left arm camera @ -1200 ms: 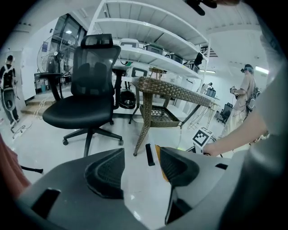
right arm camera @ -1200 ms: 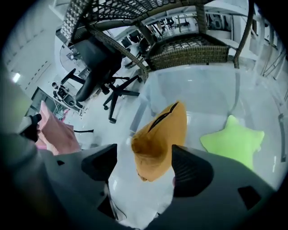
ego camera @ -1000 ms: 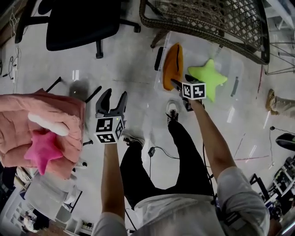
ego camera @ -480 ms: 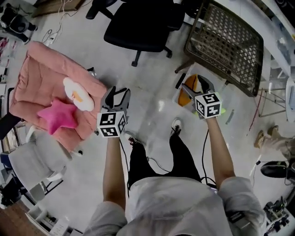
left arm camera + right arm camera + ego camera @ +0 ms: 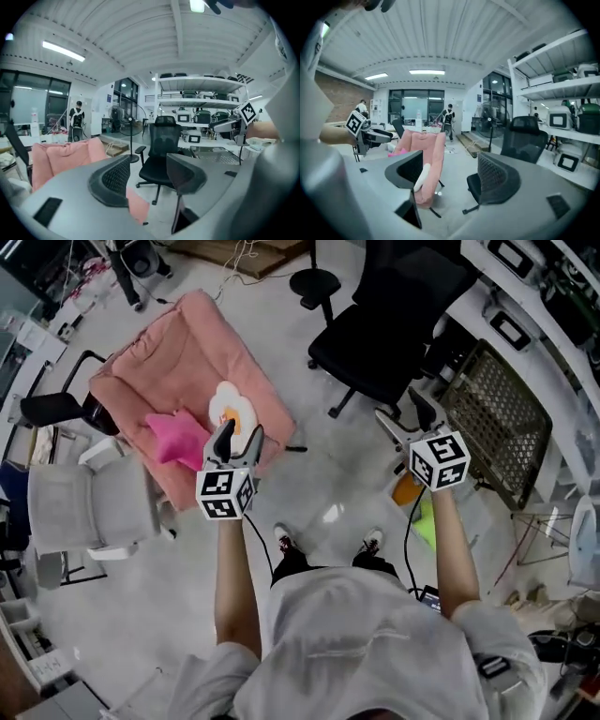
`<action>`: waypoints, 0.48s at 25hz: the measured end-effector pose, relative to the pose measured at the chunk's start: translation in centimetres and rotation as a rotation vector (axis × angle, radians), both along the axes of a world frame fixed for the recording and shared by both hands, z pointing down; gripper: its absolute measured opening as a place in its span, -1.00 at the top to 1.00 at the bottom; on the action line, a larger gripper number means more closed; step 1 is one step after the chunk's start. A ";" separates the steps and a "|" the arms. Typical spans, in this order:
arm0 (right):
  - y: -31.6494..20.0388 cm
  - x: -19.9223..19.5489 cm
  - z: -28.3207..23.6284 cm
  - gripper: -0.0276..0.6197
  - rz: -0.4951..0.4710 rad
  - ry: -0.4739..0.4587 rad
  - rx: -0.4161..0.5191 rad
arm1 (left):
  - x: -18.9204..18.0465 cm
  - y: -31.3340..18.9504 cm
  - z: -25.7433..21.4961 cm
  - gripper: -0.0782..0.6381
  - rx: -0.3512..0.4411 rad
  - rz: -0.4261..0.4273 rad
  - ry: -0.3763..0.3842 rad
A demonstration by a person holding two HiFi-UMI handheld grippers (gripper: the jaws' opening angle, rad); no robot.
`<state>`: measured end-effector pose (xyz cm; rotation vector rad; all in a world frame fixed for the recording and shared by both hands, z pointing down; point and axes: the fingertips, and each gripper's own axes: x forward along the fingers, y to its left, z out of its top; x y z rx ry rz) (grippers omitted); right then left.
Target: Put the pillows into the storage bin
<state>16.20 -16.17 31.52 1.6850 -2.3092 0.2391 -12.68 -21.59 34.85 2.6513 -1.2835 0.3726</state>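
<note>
left hand-held gripper point(image 5: 236, 434): jaws apart, empty | right hand-held gripper point(image 5: 404, 416): jaws apart, empty | pink star pillow point(image 5: 175, 439) and white pillow point(image 5: 231, 409) lay on pink chair point(image 5: 178, 343) | orange pillow point(image 5: 408, 491) and green pillow point(image 5: 424, 523) lay below right forearm

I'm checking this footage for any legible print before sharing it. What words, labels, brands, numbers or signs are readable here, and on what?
No text can be read in any view.
On the left cube of the left tool: black-and-white square markers, no letters.
On the right cube of the right tool: the same, markers only.
On the blue wall sign beside the glass doors: too small to read.
</note>
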 end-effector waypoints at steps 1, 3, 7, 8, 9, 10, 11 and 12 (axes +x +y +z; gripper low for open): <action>-1.0 -2.1 -1.2 -0.26 -0.037 0.005 0.017 | -2.1 -0.2 -0.8 0.06 0.017 -0.027 0.005; -2.8 -6.2 -3.0 -0.26 -0.100 0.009 0.043 | -6.1 -0.6 -2.1 0.06 0.045 -0.076 0.009; -5.4 -13.8 -4.2 -0.26 -0.185 0.009 0.061 | -13.4 -0.9 -2.8 0.06 0.060 -0.143 0.015; -5.9 -15.8 -4.2 -0.26 -0.205 0.009 0.059 | -15.1 -0.9 -2.5 0.06 0.055 -0.155 0.013; -6.4 -17.7 -4.2 -0.26 -0.225 0.008 0.055 | -16.8 -0.8 -2.3 0.06 0.048 -0.165 0.010; -6.9 -19.6 -4.1 -0.26 -0.244 0.007 0.050 | -18.4 -0.8 -2.1 0.06 0.041 -0.174 0.007; -7.4 -21.5 -3.9 -0.26 -0.265 0.003 0.043 | -19.9 -0.8 -1.8 0.06 0.034 -0.183 0.004; -7.9 -23.3 -3.7 -0.26 -0.285 -0.003 0.035 | -21.4 -0.7 -1.5 0.06 0.027 -0.192 0.002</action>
